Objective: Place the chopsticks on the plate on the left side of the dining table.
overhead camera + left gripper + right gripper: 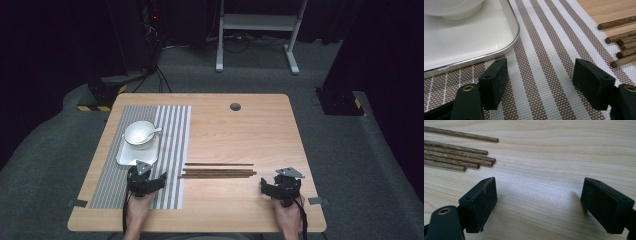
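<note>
light: bright table (260, 125), dark surround | focus: sharp (soft shadows)

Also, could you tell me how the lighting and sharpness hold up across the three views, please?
High view: the table is evenly lit, the room behind it nearly black, and the picture is soft. Left gripper view: a glare streak on the white tray; the placemat weave is crisp. Right gripper view: a pale sheen on the wood between the open jaws; the chopsticks are sharp.

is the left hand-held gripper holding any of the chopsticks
No, the left hand-held gripper stands open over the striped mat, with the chopsticks lying apart.
</note>
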Motion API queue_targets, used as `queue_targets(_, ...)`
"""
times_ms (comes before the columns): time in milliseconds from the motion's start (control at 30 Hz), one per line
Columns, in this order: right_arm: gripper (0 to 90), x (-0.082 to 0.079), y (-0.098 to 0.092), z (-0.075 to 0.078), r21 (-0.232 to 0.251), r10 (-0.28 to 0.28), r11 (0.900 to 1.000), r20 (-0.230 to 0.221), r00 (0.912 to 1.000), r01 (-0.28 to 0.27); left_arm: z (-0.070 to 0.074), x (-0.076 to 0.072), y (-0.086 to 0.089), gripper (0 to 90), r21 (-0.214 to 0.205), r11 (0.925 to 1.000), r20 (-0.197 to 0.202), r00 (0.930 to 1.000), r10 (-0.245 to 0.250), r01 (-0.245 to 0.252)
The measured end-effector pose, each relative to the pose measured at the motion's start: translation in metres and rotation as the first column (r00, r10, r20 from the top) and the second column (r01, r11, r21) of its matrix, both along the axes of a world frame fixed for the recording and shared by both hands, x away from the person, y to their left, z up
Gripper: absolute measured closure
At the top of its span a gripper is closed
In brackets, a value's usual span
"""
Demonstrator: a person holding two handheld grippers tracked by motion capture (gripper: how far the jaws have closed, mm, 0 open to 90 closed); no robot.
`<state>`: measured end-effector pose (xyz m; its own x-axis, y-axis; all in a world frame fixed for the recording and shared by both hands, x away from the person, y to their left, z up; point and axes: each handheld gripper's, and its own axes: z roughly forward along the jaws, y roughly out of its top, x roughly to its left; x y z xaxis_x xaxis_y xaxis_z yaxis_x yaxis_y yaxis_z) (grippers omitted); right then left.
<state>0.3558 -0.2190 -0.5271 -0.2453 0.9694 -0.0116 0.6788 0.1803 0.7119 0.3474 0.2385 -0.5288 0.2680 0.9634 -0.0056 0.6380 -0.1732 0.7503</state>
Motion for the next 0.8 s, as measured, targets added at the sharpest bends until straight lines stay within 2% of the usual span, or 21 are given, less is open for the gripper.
queue_targets(367, 13.9, 0.0, 0.001, 0.0, 0.0, 0.003, 1.0, -0.001, 1.0, -0.003, 0.004, -0.001, 0.002, 27.0, -0.045, 0.9986, -0.017, 0.9995, -0.028, 0.027)
queue_targets(467, 13.9, 0.0, 0.001, 0.0, 0.0, 0.003, 1.0, -0.001, 1.0, -0.003, 0.007, -0.002, 0.003, 26.8, -0.074, 0.9966, -0.009, 0.9993, -0.037, 0.036)
queue_targets(633, 13.9, 0.0, 0.001, 0.0, 0.001, 0.004, 1.0, -0.001, 1.0, -0.004, 0.01, -0.003, 0.002, 25.9, -0.081, 0.9956, -0.006, 0.9988, -0.048, 0.047)
queue_targets(800, 14.1, -0.001, 0.001, 0.0, -0.004, 0.016, 0.9999, 0.003, 0.9999, -0.016, 0.016, -0.004, 0.002, 25.8, -0.091, 0.9943, 0.014, 0.9985, -0.053, 0.054)
